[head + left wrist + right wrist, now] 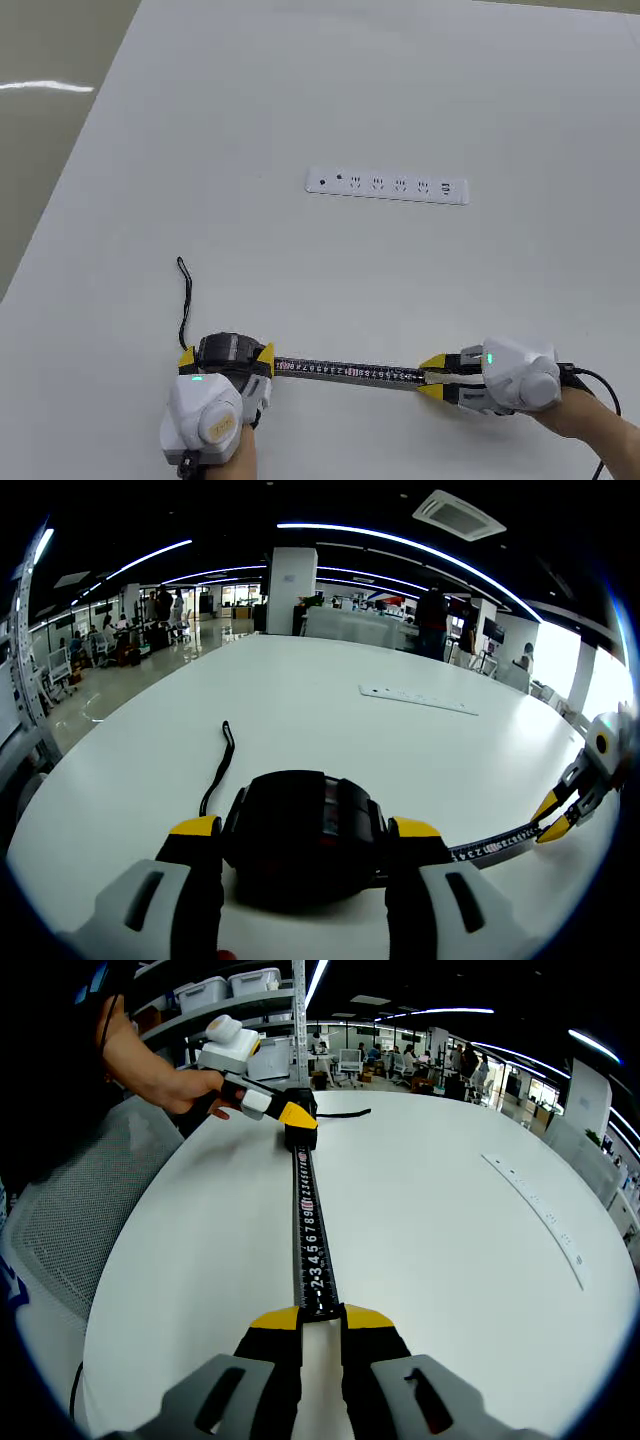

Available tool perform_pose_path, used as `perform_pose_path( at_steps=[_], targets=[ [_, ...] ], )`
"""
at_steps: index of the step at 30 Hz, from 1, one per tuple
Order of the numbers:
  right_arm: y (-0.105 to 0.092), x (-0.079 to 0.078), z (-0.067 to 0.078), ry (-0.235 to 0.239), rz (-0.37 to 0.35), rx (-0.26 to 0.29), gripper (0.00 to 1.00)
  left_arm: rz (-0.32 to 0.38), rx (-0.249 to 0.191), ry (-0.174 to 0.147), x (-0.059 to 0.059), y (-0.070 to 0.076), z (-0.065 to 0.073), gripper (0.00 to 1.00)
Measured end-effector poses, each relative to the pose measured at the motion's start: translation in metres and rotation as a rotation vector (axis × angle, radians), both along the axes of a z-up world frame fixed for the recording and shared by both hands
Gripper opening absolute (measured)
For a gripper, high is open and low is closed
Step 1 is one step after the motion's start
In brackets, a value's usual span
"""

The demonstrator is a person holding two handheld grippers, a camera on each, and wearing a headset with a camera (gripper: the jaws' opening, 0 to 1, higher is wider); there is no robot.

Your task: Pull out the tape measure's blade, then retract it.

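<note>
We found the tape measure's case (232,352) at the near left of the bench (300,90), clamped across its flanks by the left claw (305,828). The blade (345,372) ran out to the right, low along the bench, its end pinched in the right claw (322,1317). We judged the case hard, compact and fairly weighty (a sound hold at the flanks). The blade seemed thin, springy and sharp-edged, best held at its tip and released gradually, lest it whip back.
</note>
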State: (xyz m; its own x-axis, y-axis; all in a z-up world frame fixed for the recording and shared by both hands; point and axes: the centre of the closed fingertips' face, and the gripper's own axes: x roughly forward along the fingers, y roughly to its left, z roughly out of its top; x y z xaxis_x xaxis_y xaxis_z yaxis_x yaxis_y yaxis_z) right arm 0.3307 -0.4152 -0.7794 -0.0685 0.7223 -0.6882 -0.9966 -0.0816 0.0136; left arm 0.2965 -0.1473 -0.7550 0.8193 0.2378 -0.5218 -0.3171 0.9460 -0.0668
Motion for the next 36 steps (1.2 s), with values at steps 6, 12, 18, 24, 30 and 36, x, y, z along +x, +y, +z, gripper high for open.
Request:
perform_pose_path(
  at_steps=[6, 12, 18, 24, 30, 36],
  targets=[
    [0.002, 0.001, 0.000, 0.000, 0.000, 0.001, 0.12, -0.005, 0.002, 0.001, 0.001, 0.000, 0.000, 0.63],
    [0.005, -0.001, 0.002, -0.001, -0.001, -0.002, 0.12, -0.013, 0.003, 0.006, 0.001, 0.000, -0.001, 0.63],
    [0.010, -0.002, 0.003, -0.005, 0.006, -0.002, 0.12, -0.019, -0.004, 0.010, 0.001, 0.001, -0.001, 0.63],
    [0.013, -0.003, 0.001, -0.007, 0.008, -0.007, 0.12, -0.023, -0.009, 0.014, 0.000, 0.001, -0.001, 0.63],
    [0.016, -0.005, 0.000, -0.003, 0.011, -0.010, 0.12, -0.031, 0.000, 0.016, 0.000, 0.000, -0.001, 0.63],
    [0.021, -0.006, -0.001, -0.003, 0.015, -0.008, 0.12, -0.034, -0.010, 0.018, 0.000, 0.001, 0.000, 0.62]
  ],
)
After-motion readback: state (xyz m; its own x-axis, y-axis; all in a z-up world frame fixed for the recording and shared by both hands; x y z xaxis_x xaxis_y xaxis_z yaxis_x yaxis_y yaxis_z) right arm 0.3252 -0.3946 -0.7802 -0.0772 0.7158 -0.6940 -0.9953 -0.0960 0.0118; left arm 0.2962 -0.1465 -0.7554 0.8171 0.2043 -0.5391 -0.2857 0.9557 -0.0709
